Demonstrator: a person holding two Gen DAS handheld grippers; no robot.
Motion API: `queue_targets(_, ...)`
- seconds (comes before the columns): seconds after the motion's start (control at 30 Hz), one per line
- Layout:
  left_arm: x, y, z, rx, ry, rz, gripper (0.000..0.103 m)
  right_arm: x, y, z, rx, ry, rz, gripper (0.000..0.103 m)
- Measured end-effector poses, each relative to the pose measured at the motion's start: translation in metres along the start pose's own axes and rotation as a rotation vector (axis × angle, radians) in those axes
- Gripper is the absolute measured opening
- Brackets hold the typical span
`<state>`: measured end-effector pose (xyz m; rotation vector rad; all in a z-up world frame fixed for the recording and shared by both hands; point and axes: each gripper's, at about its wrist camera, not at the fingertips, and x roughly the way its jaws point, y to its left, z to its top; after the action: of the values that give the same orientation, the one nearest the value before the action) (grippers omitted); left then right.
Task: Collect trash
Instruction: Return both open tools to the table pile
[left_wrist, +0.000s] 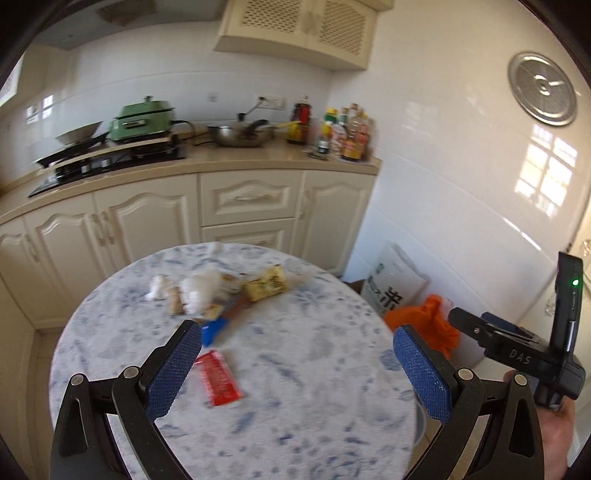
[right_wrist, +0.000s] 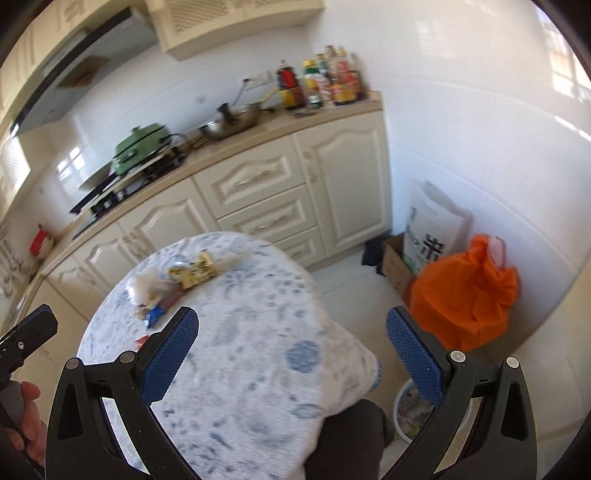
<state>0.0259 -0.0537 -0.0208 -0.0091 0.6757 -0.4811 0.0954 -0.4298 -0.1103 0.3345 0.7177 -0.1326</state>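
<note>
Both grippers are hanging empty, jaws spread wide: the left gripper (left_wrist: 295, 354) over the table (left_wrist: 314, 406) near the red packet (left_wrist: 218, 377). Collecting seems barely started; next, the left should be lowering around that packet, then carrying it to the bin (right_wrist: 404, 410)

We see the trash on the bench: a red sachet (left_wrist: 218, 380) lying flat, alone and nearest us; further back a loose cluster of white crumpled tissues (left_wrist: 199, 288), a yellow wrapper (left_wrist: 266, 285), and what may be a blue wrapper (left_wrist: 213, 330), blurred.
</note>
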Motion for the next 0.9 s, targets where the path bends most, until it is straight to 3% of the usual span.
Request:
queue_targets(0.23,-0.014,0.044,-0.016,-0.082,0.010,0.111,0.102,0.013,0.067,0.003,-0.124,0.005,0.070,0.103)
queue_targets(0.47,-0.001,0.068,-0.017,-0.151,0.055,0.128,0.102,0.024,0.113,0.001,-0.204,0.019,0.128,0.103)
queue_targets(0.67,0.043,0.072,-0.022,-0.146,0.110,0.140,0.102,0.032,0.131,0.002,-0.254,0.021,0.133,0.103)
queue_targets(0.9,0.116,0.072,-0.031,-0.148,0.222,0.149,0.095,0.061,0.114,0.000,-0.226,0.082,0.123,0.103)
